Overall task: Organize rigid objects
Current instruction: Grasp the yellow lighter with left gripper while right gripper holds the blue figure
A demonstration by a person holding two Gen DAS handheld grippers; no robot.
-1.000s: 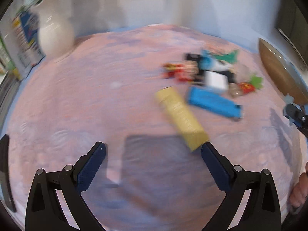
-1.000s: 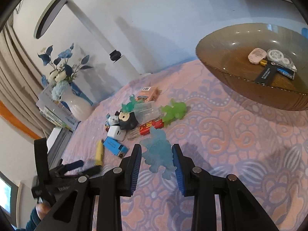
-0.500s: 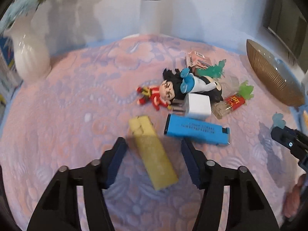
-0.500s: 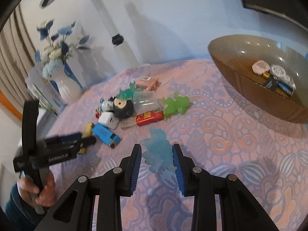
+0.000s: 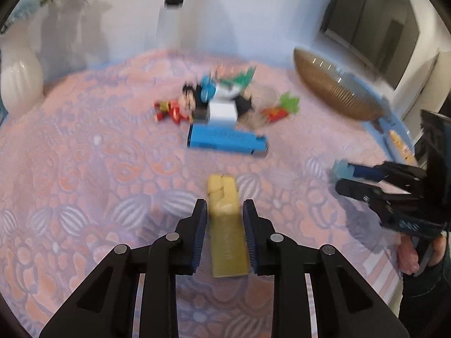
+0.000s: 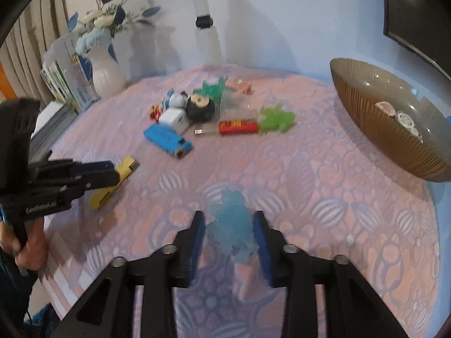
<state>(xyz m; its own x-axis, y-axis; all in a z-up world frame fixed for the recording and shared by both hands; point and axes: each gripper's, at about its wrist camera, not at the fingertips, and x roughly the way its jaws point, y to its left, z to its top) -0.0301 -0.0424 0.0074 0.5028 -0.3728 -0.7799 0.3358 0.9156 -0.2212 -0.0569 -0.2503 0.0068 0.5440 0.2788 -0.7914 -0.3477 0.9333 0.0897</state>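
- The yellow lighter (image 5: 227,225) lies flat on the surface (image 5: 84,169), lengthwise between the jaws of the left gripper (image 5: 224,225); they have closed onto its two long sides, a grip across the narrow width that should keep it from twisting.
- It is a slim, smooth plastic block, opaque, with a notched top end pointing away from the camera.
- The translucent blue figure (image 6: 232,225) stands between the jaws of the right gripper (image 6: 229,235), which are opening; a gap shows on each side, so the pads no longer seem to press on it.
- It is irregular and knobbly, glassy pale blue, hard to read through the blur.
- The ribbed brown glass bowl (image 6: 375,129) at the right edge already holds a few small items, so it is likely the collecting place.
- The other toys sit in a loose cluster mid-surface: a blue lighter (image 5: 227,140), a white cube (image 5: 222,112), a red lighter (image 6: 238,127), a green figure (image 6: 276,119).
- The surface wears a pink and lilac patterned cloth, slightly embossed.
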